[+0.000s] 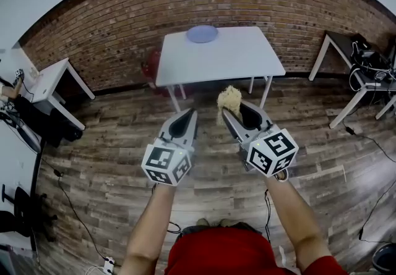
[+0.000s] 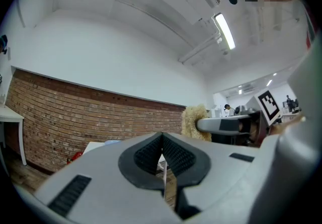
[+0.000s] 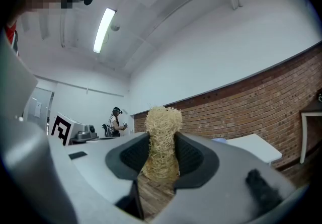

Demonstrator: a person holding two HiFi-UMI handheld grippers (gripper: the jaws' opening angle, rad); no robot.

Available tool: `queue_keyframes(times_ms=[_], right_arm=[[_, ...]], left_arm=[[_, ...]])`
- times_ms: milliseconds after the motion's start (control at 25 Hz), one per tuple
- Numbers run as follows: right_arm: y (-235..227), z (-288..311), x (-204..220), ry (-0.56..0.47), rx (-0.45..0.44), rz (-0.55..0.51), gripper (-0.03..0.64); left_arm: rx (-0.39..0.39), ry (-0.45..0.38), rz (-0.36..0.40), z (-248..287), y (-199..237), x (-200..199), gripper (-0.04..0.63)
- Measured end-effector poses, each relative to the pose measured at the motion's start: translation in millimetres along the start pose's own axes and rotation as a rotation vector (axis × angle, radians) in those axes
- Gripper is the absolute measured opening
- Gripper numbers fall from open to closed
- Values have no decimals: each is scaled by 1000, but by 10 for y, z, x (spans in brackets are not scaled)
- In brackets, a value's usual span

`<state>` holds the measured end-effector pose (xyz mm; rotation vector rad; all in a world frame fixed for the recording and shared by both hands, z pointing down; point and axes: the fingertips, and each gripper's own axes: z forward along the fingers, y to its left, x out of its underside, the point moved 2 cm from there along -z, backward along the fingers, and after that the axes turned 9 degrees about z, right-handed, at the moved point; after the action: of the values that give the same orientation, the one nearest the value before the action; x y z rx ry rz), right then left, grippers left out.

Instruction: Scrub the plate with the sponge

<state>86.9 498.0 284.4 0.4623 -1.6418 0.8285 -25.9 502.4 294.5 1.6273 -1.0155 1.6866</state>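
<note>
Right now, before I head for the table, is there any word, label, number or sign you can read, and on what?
No readable text in any view.
Cube on the left gripper: black-and-white square markers, patterns only, no letters or numbers.
Cube on the right gripper: the same kind of markers.
The plate, sponge and table: no print shows.

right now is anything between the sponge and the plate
Nothing visible does. The sponge is pinched in the right claw, short of the table. The plate lies at the table's far edge, with only bare white tabletop on the near side.
</note>
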Motion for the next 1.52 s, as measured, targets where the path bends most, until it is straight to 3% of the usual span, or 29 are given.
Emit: queue_keyframes(times_ms=[360, 720, 1080, 1320, 1520], right_arm=[[-417, -39, -29, 16, -21, 13, 153], [-774, 286, -28, 19, -21, 13, 153], [-1147, 1184, -70, 24, -15, 3, 153], [-1439, 1979, -60, 36, 10, -13, 153], [-1728, 2575, -103, 46, 36, -25, 153]], left_arm=[[-47, 30, 12, 275, -85, 74, 12], [-58, 24, 24, 684, 180, 172, 12], [-64, 12, 27, 1310, 978, 310, 12], [-33, 7, 72, 1793, 1586, 378, 12], [-18, -8, 66, 2216, 2130, 452, 12]])
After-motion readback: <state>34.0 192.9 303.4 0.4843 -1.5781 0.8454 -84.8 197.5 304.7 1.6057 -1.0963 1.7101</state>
